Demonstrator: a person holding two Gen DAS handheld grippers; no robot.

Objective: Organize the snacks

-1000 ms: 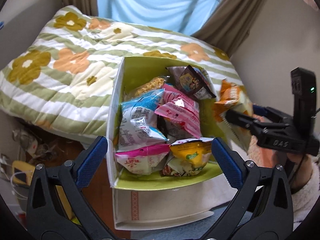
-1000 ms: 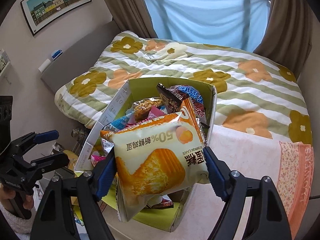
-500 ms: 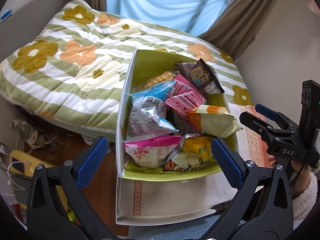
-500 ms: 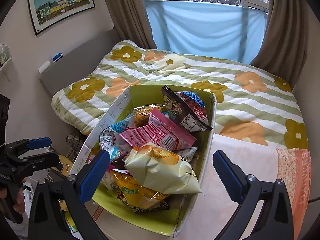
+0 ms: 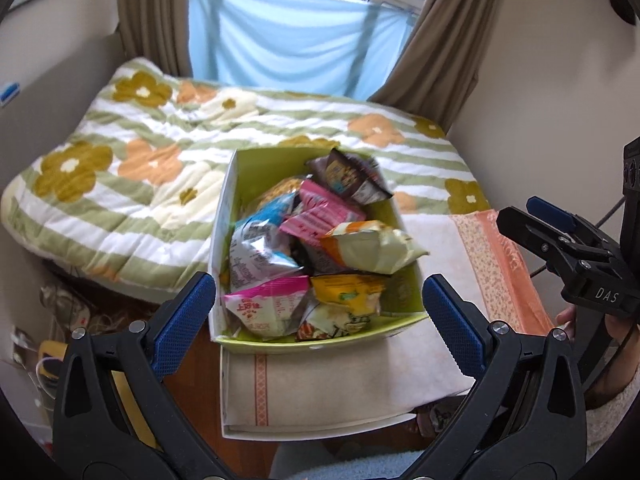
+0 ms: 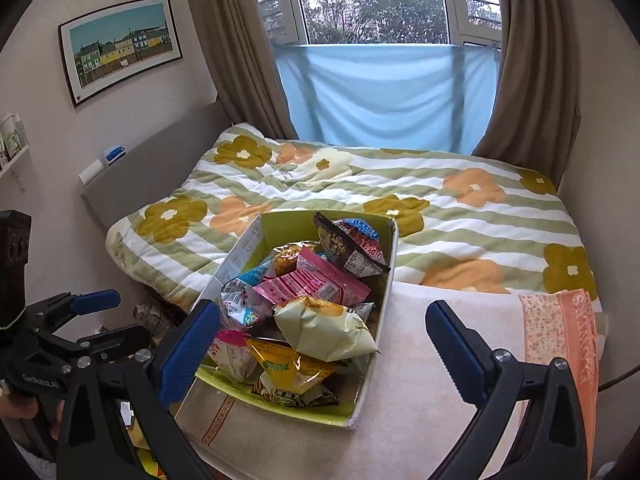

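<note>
The bed (image 6: 460, 216) with its flowered quilt is filling the background, and against its near edge the towel-covered surface (image 6: 452, 344) is carrying the green cardboard box (image 5: 404, 300) of snack packets.

The box is holding a loose heap. Topmost is the cream and orange cake packet (image 6: 324, 326), which is now lying on the pile towards the box's right wall, no longer clamped as it was a second ago.

The right hand-held gripper (image 6: 322, 350) is standing fully spread with nothing between its blue pads; its jaws have just been opening, and the packet is resting clear of them. It is sitting back from the box, which looks smaller in its view than before.

The left hand-held gripper (image 5: 318, 324) is likewise spread wide and empty, hanging short of the box's near wall.

Judgement: this placement appears finished. Whether further snacks are waiting outside the box cannot be told; motion blur is softening the left view.
</note>
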